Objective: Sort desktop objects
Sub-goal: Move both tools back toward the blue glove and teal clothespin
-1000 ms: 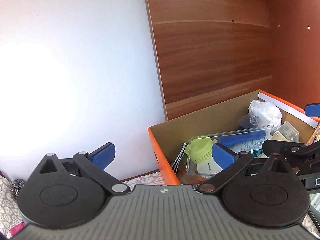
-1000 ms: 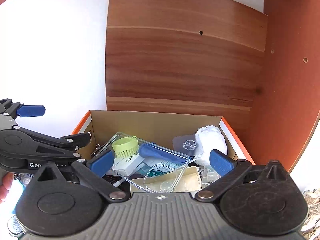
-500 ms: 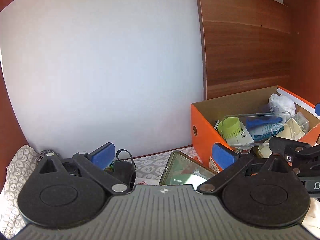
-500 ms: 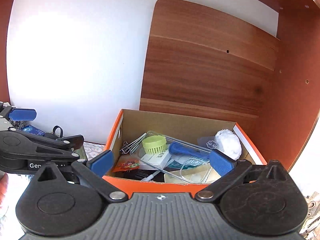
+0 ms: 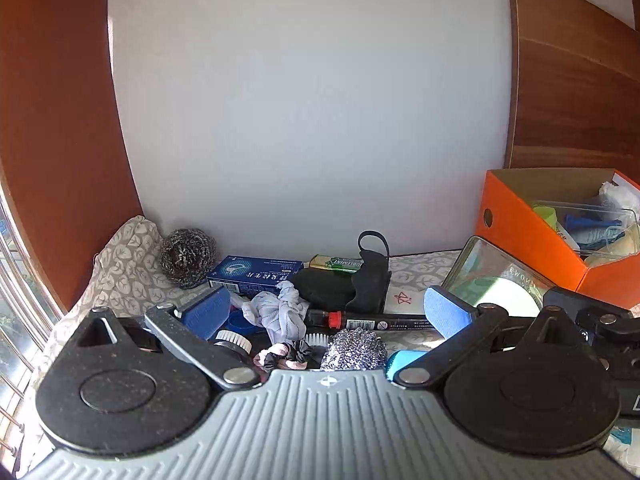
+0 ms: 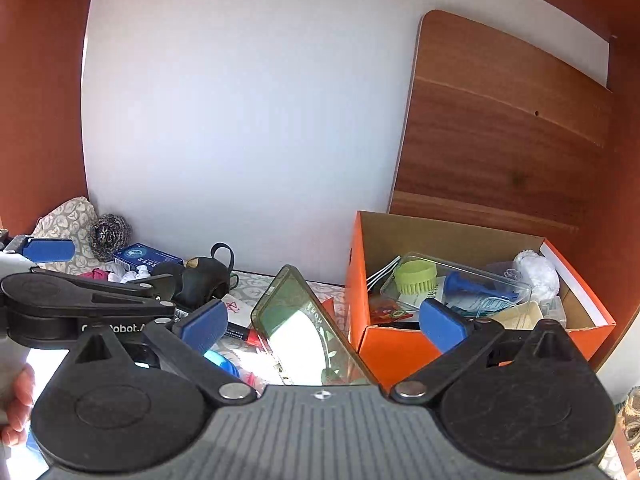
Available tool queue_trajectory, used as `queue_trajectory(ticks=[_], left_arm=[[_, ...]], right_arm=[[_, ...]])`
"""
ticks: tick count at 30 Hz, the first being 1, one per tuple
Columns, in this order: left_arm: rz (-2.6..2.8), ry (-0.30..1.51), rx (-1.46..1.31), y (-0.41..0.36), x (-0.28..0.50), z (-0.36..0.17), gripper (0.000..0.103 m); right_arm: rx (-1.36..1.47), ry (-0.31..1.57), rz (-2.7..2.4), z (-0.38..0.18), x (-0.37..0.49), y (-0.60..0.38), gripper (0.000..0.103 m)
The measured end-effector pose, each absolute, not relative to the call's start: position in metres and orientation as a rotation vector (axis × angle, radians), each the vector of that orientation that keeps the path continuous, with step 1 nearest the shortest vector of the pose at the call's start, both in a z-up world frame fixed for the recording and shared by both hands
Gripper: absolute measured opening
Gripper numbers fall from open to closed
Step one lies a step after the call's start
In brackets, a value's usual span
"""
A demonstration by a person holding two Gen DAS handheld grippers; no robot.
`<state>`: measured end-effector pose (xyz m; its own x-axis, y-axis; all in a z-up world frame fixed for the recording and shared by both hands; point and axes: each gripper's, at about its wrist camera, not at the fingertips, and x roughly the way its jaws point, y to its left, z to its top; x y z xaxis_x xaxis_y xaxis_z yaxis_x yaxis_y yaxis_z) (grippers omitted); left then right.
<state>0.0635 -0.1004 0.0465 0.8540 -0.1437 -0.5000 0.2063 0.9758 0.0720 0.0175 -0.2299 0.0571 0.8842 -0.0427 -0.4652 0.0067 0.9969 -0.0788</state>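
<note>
1. The orange box sits at the right of the desk against the wood panel, already holding a clear plastic tray, a green brush and a white puff. It looks stiff but light; I judge it is the bin, not something to lift.
2. The mirror-like panel leans tilted just beside the box's left wall. It is probably rigid, slick and breakable, so take it by its long edges, not the face.
3. The blue carton lies near the back wall, touching the darker steel scourer. It is light and stiff; pinch across its narrow sides.
4. The marker lies flat in the pile: hard, thin, likely to roll; grip mid-barrel.
5. The pale cloth scrap and silver scourer are soft and springy; any pinch should hold.
6. The left gripper hovers over the pile, jaws spread and empty. The right gripper is likewise spread wide, holding nothing.
</note>
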Motion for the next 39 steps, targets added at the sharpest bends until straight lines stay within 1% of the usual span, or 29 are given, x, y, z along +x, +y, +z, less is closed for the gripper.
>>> queue_trajectory(ticks=[8, 14, 18, 22, 26, 29, 33, 36, 39], left_arm=[[-0.117, 0.527, 0.136, -0.066, 0.052, 0.040, 0.103], [-0.107, 0.541, 0.152, -0.047, 0.039, 0.031, 0.103], [-0.147, 0.572, 0.145, -0.031, 0.024, 0.020, 0.103], [-0.196, 0.594, 0.139, -0.014, 0.002, 0.007, 0.103], [-0.209, 0.618, 0.150, -0.001, -0.019, -0.009, 0.103], [-0.225, 0.644, 0.130, 0.003, -0.029, -0.017, 0.103], [-0.278, 0.636, 0.095, -0.001, -0.040, -0.014, 0.103], [-0.322, 0.600, 0.131, -0.018, -0.040, -0.014, 0.103], [-0.331, 0.611, 0.181, -0.036, -0.027, -0.027, 0.103]], right_arm=[[0.003, 0.487, 0.087, 0.044, 0.009, -0.196, 0.103], [0.005, 0.511, 0.140, 0.033, -0.001, -0.173, 0.103], [-0.077, 0.506, 0.192, 0.024, -0.019, -0.157, 0.103], [-0.205, 0.424, 0.170, 0.014, -0.051, -0.141, 0.103], [-0.232, 0.451, 0.169, 0.002, -0.065, -0.141, 0.103], [-0.137, 0.484, 0.195, -0.006, -0.066, -0.155, 0.103], [-0.028, 0.506, 0.208, -0.012, -0.068, -0.174, 0.103], [-0.017, 0.513, 0.199, -0.013, -0.066, -0.179, 0.103], [-0.015, 0.514, 0.201, -0.016, -0.064, -0.180, 0.103]])
